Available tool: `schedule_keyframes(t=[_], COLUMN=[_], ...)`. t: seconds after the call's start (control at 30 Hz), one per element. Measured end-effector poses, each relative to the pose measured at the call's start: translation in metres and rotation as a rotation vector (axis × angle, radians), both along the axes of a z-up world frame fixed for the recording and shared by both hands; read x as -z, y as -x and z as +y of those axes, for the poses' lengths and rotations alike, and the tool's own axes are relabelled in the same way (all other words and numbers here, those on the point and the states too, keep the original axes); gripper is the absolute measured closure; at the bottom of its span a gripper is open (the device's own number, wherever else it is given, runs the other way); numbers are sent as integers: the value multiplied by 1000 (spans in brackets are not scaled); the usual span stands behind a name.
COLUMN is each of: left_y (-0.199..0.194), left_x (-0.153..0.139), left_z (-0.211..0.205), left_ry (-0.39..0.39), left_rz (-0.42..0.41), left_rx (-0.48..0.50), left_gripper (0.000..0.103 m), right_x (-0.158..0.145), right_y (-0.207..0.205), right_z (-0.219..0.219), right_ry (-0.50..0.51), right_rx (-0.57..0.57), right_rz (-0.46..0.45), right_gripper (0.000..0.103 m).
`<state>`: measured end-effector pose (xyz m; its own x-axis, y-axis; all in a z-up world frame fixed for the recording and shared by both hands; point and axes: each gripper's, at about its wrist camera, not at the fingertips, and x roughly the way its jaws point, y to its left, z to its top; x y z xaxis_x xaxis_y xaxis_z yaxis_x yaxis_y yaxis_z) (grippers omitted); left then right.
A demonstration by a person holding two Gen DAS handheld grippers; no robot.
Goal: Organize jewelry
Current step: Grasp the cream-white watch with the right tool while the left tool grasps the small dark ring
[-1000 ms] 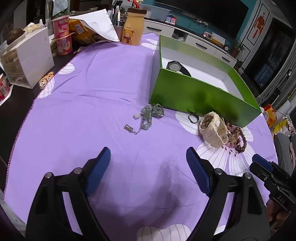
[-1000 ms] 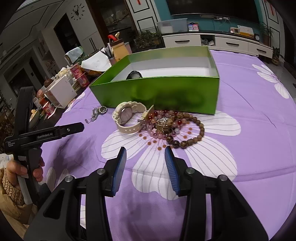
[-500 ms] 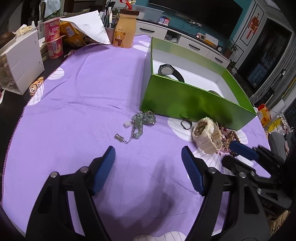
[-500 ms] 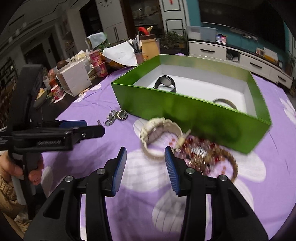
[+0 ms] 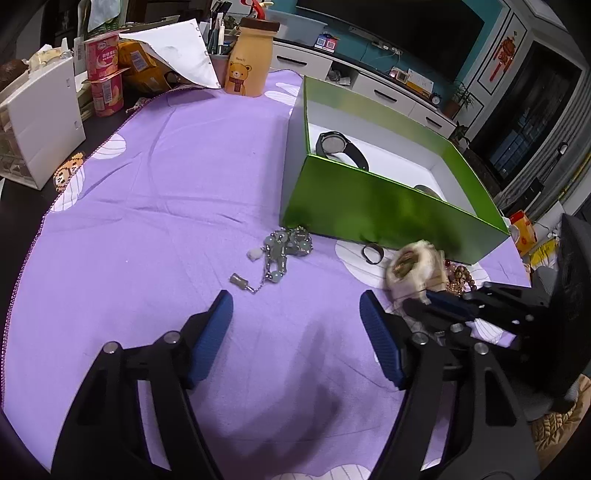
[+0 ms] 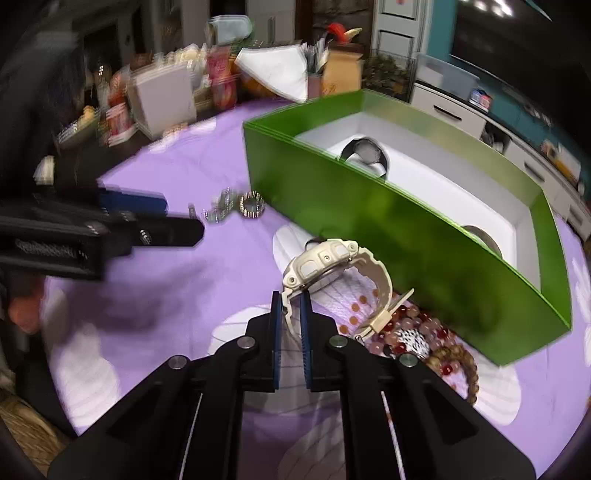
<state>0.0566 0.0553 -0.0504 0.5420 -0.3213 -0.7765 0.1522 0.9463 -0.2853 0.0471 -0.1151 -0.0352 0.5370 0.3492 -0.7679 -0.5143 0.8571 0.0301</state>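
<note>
The strap of the cream wristwatch [image 6: 334, 271] is pinched by the right tool [image 6: 290, 295], whose jaws have just been closing, in front of the green box [image 6: 369, 206] on the purple-clothed bench [image 5: 184, 184]. The left tool [image 5: 295, 314], jaws spread and just narrowed, is held empty near the jade bead chain [image 5: 280, 254].

Home living room, TV [image 5: 388, 33], white sideboard [image 5: 369, 81], cluttered table [image 5: 110, 206]

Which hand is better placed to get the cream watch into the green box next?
Right. Its fingers have just closed on the cream watch strap, beside the green box. The left gripper is open and empty over bare cloth.
</note>
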Motion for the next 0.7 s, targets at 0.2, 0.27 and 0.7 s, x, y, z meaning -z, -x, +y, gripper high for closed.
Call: schedule_keyframes(t=[0.2,0.27,0.7], left_y=[-2,-5,-42], left_x=[-3,-3,17], left_z=[-26,-42,-107], left_ry=[-24,-44,-202], left_rz=[-13,-22,-42], left_rx=[59,89,122], left_gripper=[39,39,52], right_x=[-37,-41,-39], right_y=[22,31,59], right_z=[-56,-68,-104], right_ry=[-230,-238,-277], right_rx=[140,171,261], right_rz=[-65,-82,-93], right_gripper=[94,94,94])
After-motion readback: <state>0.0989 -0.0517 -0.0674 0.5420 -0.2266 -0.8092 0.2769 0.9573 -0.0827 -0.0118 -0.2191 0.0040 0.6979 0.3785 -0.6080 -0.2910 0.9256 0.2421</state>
